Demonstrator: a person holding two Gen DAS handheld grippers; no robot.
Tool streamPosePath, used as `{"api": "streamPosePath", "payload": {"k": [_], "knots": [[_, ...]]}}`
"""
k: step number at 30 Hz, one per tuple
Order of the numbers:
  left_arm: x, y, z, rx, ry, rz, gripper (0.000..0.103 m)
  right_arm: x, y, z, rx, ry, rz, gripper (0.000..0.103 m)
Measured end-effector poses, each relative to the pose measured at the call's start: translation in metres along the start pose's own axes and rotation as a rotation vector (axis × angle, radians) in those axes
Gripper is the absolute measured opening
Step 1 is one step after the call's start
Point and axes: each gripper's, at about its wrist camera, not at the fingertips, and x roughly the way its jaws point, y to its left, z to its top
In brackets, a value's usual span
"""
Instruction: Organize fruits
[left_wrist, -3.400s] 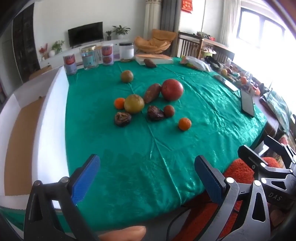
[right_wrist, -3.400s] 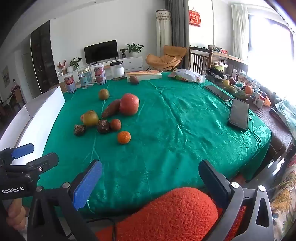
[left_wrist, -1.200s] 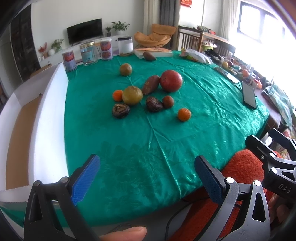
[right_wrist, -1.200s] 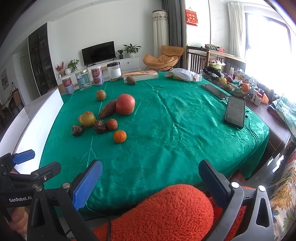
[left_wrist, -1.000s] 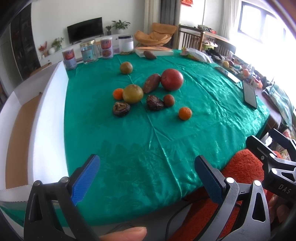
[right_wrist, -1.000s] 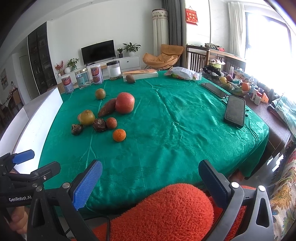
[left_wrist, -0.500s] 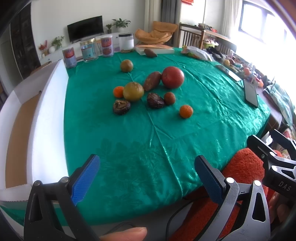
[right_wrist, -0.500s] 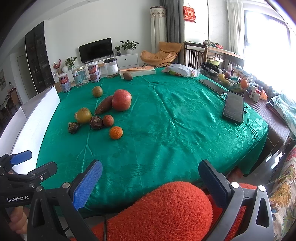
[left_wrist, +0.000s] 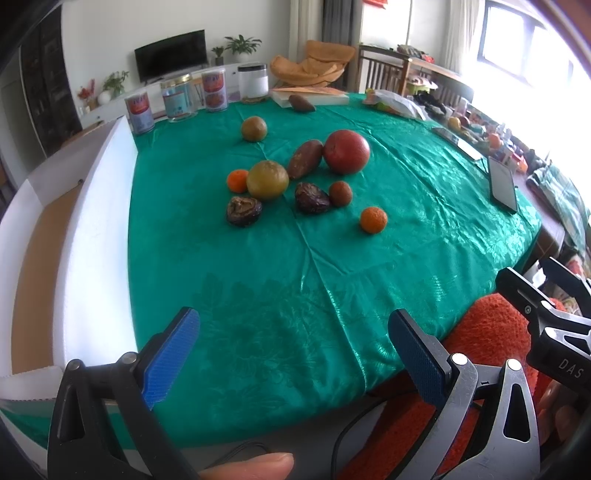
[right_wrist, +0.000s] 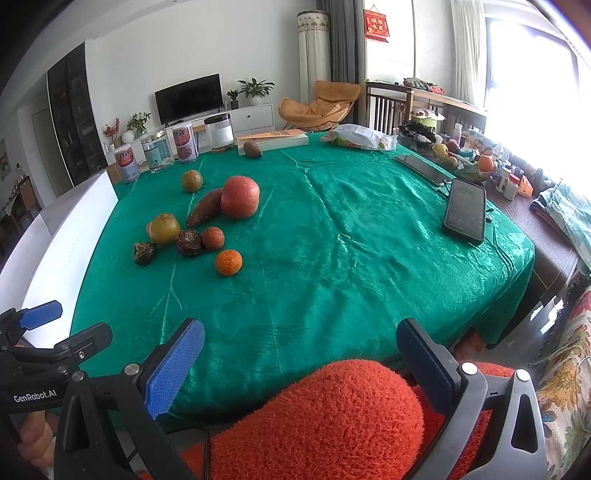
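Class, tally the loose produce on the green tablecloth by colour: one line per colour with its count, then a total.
Orange: 2, one right and one left of the cluster
Yellow-green: 2
Red: 2, one large, one small
Dark wrinkled: 2
Brown elongated: 2
Total: 10

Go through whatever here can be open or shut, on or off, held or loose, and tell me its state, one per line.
left gripper: open, holding nothing.
right gripper: open, holding nothing.
white box: open-topped, nothing visible inside.
phone: flat on the tablecloth, screen dark.
television: off, screen black.
red apple: loose on the cloth, against the sweet potato.
near mandarin: loose, apart from the cluster.
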Motion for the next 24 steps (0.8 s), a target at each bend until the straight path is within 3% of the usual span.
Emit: {"api": "streamPosePath", "payload": {"k": [24], "knots": [[0.0018,0.0015,-0.0014,-0.002,0.002,0.001,0.102,0.0003,0.0004,-0.0002,-0.001,-0.003,0.001,0.103]]}}
